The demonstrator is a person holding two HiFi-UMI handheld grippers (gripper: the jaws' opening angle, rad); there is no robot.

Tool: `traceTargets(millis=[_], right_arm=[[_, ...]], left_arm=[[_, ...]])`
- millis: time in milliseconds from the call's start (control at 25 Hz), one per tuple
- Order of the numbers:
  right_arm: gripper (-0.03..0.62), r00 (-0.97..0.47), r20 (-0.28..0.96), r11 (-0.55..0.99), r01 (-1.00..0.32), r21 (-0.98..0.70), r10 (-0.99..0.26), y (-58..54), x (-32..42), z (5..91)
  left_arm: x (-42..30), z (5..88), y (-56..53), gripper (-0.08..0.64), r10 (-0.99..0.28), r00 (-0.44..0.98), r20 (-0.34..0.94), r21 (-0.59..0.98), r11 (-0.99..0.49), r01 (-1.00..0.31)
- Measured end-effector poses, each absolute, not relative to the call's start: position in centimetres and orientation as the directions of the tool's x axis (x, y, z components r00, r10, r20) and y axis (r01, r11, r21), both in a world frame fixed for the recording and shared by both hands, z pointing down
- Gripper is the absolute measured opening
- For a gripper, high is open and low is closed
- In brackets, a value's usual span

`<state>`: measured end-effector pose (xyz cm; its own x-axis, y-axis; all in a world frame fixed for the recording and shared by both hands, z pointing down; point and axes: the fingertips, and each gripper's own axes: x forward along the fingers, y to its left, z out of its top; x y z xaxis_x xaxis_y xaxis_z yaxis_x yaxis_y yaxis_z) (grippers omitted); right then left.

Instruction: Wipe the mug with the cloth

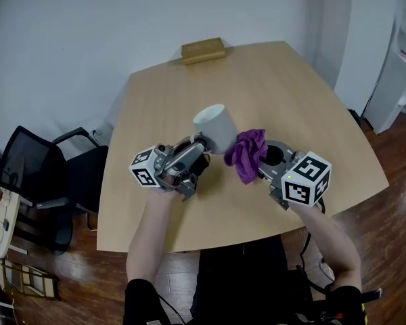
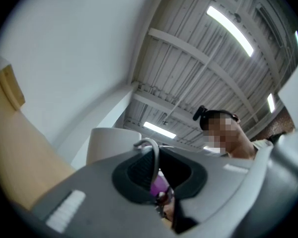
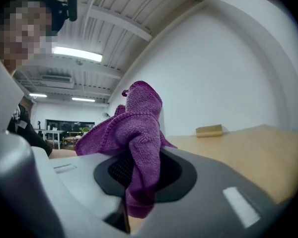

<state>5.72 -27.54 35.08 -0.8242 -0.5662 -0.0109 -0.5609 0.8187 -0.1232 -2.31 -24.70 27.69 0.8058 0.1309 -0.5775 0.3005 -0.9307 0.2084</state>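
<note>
A white mug [image 1: 215, 127] hangs tilted above the wooden table [image 1: 291, 93], its open mouth turned up and away. My left gripper [image 1: 197, 149] is shut on the mug's handle [image 2: 150, 152], and the mug body [image 2: 109, 143] rises just beyond the jaws. A purple cloth [image 1: 247, 153] bunches right next to the mug's right side, and I cannot tell whether it touches. My right gripper [image 1: 265, 162] is shut on that cloth [image 3: 136, 133], which stands up out of the jaws and droops over them. A bit of purple cloth [image 2: 160, 185] shows through the left jaws.
A flat tan box [image 1: 203, 50] lies at the table's far edge, also in the right gripper view as the box [image 3: 209, 130]. A black office chair [image 1: 34, 168] stands left of the table, and white shelving [image 1: 399, 80] at the right.
</note>
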Motion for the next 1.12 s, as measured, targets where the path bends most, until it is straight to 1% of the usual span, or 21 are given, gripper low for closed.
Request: traceTargets(millis=[80, 160, 240, 320, 400, 560, 680, 800, 880, 920, 1000, 1120], right_arm=[[0.077, -0.808, -0.058, 0.8, -0.566, -0.198, -0.586, -28.3, 7.5, 33.9], [0.077, -0.792, -0.166, 0.805, -0.55, -0.221, -0.587, -28.5, 8.7, 30.3], [0.077, -0.78, -0.272, 0.825, -0.533, -0.185, -0.564, -28.0, 9.2, 26.1], [0.077, -0.782, -0.326, 0.845, -0.515, -0.142, -0.531, -27.5, 8.8, 23.0], [0.077, -0.802, -0.322, 0.862, -0.493, -0.12, -0.503, -27.4, 7.5, 22.1], [0.077, -0.83, -0.278, 0.874, -0.471, -0.117, -0.484, -27.2, 5.2, 24.4], [0.077, -0.819, -0.261, 0.86, -0.477, -0.182, -0.51, -26.8, 6.2, 28.1], [0.077, -0.819, -0.179, 0.829, -0.494, -0.263, -0.545, -27.7, 7.0, 32.1], [0.077, -0.811, -0.14, 0.804, -0.509, -0.307, -0.567, -28.4, 7.8, 33.3], [0.077, -0.805, -0.141, 0.796, -0.514, -0.321, -0.577, -28.7, 8.3, 33.1], [0.077, -0.79, -0.188, 0.799, -0.515, -0.311, -0.583, -28.6, 9.0, 31.0], [0.077, -0.782, -0.304, 0.839, -0.514, -0.179, -0.544, -26.8, 8.7, 25.5]], left_arm=[[-2.3, 27.1, -23.9, 0.041, 0.173, 0.789, -0.589, 0.176, -0.926, 0.335], [-2.0, 26.9, -23.2, 0.041, 0.208, 0.788, -0.58, 0.147, -0.924, 0.352], [-1.8, 27.0, -22.8, 0.041, 0.23, 0.79, -0.569, 0.134, -0.921, 0.365], [-1.5, 27.1, -22.3, 0.041, 0.249, 0.788, -0.563, 0.125, -0.917, 0.378], [-1.6, 27.2, -21.8, 0.041, 0.267, 0.783, -0.561, 0.109, -0.915, 0.39], [-2.1, 27.1, -21.6, 0.041, 0.274, 0.788, -0.551, 0.081, -0.922, 0.378], [-1.9, 27.2, -21.7, 0.041, 0.26, 0.794, -0.55, 0.072, -0.932, 0.355], [-2.3, 27.2, -22.3, 0.041, 0.238, 0.798, -0.554, 0.071, -0.941, 0.331], [-2.4, 27.0, -22.3, 0.041, 0.245, 0.792, -0.56, 0.064, -0.94, 0.336], [-2.3, 27.0, -22.2, 0.041, 0.252, 0.789, -0.56, 0.058, -0.938, 0.341], [-2.2, 26.9, -21.8, 0.041, 0.267, 0.792, -0.549, 0.046, -0.937, 0.347], [-1.7, 27.3, -21.5, 0.042, 0.276, 0.808, -0.52, 0.044, -0.937, 0.348]])
